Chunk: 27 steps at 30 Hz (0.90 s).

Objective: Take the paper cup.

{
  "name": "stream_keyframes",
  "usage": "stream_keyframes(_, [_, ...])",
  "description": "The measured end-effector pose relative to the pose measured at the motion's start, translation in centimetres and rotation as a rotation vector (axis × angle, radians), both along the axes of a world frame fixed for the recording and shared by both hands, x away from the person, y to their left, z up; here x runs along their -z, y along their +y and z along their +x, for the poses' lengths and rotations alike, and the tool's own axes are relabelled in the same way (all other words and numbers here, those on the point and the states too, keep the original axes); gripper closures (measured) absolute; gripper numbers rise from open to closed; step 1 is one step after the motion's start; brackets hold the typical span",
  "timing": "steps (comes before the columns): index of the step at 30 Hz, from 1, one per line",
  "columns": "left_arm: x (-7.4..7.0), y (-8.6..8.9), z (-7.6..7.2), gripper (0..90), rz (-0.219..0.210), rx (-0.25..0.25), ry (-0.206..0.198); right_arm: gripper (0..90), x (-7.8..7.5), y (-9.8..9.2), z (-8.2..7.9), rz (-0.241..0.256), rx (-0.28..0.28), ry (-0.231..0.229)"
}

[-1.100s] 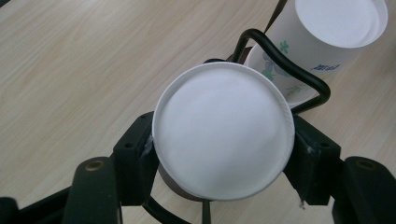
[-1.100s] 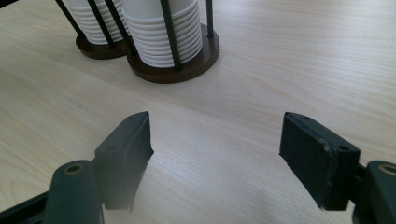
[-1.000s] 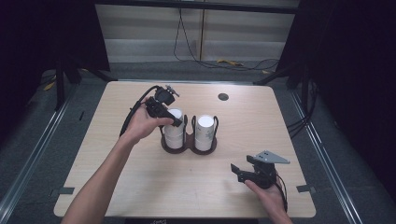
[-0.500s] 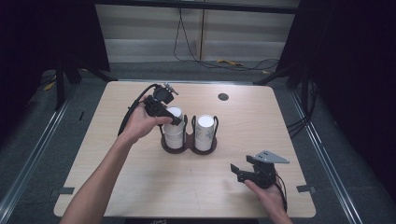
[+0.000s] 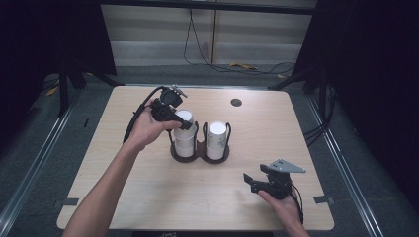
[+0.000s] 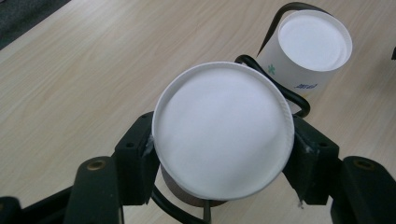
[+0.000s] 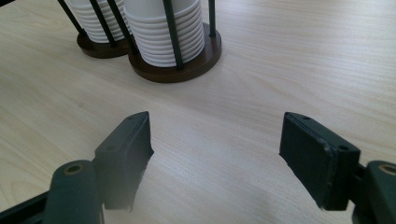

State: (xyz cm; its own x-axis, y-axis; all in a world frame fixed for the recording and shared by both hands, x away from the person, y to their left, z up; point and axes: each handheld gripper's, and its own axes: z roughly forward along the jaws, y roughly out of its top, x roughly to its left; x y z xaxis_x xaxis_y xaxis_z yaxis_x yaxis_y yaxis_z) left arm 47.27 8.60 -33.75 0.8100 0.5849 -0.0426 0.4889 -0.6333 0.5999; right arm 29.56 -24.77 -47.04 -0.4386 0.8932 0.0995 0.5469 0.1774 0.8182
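The left gripper (image 6: 219, 186) pinches the top cup (image 6: 223, 132) of a stack in a wire holder (image 5: 200, 148) near the table's (image 5: 148, 197) centre. Thin paper: likely light and crushable, best held gently below the rim. The right gripper (image 5: 257, 182) rests open near the front right corner. Pale smooth wood; dark room around.
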Motion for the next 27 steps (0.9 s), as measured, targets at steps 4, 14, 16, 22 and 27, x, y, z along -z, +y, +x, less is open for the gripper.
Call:
stream_keyframes(4, [-0.3, 0.1, -0.1, 35.6, -0.009, 0.003, -0.006, 25.1, 0.0, 0.0, 0.0, 0.0, 0.0, 0.0])
stream_keyframes(14, [-0.9, 0.6, -0.2, 35.6, -0.036, -0.003, -0.018, 25.1, 0.0, 0.0, 0.0, 0.002, -0.002, 0.001])
stream_keyframes(16, [-1.0, 0.7, -0.2, 35.6, -0.041, -0.009, -0.019, 25.1, 0.0, 0.1, 0.0, 0.002, -0.002, 0.001])
stream_keyframes(22, [-1.6, 0.7, -0.2, 35.6, -0.055, -0.007, -0.029, 25.1, 0.0, 0.1, 0.0, 0.003, -0.003, 0.001])
stream_keyframes(27, [-2.2, 0.8, -0.3, 35.7, -0.063, -0.009, -0.032, 25.1, 0.0, 0.0, 0.0, 0.004, -0.001, -0.001])
